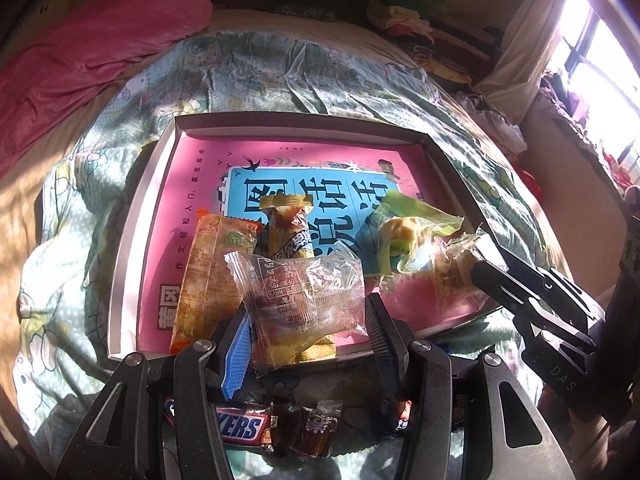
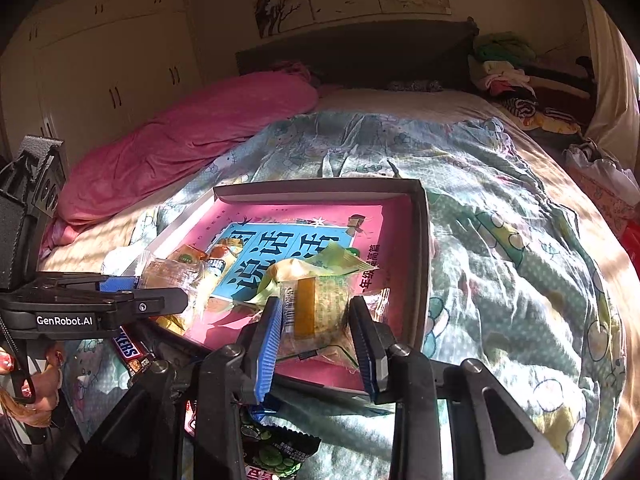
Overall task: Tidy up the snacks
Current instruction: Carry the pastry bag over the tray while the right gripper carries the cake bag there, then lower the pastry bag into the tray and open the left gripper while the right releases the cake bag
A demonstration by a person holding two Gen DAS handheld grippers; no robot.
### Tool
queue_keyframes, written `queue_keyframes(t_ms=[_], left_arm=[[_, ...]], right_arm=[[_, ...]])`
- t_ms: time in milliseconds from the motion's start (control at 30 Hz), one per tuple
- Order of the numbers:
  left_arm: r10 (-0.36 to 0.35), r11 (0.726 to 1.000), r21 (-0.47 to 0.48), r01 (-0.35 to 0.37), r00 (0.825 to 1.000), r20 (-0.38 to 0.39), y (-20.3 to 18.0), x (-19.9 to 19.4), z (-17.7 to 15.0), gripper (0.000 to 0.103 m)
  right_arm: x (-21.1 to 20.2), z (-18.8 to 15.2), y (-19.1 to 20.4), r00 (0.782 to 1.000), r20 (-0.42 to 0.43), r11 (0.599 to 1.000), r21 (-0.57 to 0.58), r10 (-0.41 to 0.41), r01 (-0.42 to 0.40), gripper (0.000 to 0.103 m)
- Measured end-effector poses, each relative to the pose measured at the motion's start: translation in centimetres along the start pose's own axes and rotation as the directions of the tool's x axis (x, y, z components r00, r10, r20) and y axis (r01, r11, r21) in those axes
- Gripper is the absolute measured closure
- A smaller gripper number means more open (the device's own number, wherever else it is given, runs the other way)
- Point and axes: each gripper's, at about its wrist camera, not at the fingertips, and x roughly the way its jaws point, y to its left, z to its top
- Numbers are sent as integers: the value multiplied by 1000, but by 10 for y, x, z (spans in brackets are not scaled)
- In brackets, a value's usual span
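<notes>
Nearest you, a Snickers bar (image 1: 236, 426) lies on the quilt (image 1: 280, 68) below your left gripper (image 1: 306, 340), which clasps a clear-wrapped snack (image 1: 304, 296) over the box's (image 1: 120, 280) near edge. Your right gripper (image 2: 320, 340) pinches a wrapped pastry (image 2: 320, 312) above the box's near right corner.

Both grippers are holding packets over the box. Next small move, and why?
Probably open the left gripper: its clear-wrapped snack already hangs over the box, above the orange packet. The right gripper also clamps a cake packet over the box floor, so it could release afterwards.
</notes>
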Motion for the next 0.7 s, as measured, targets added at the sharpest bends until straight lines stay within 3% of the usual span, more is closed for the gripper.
queue_keyframes(t_ms=[267,700], left_arm=[[-5,999,41,5,1000,-1,-13,5,-2,49],[0,999,53,0,1000,-6,-13,6,-3,48]], right_arm=[[4,1,5,999,0,999,-13,32,-32,68],[9,-6,31,996,-38,989,-127,75,-79,68]])
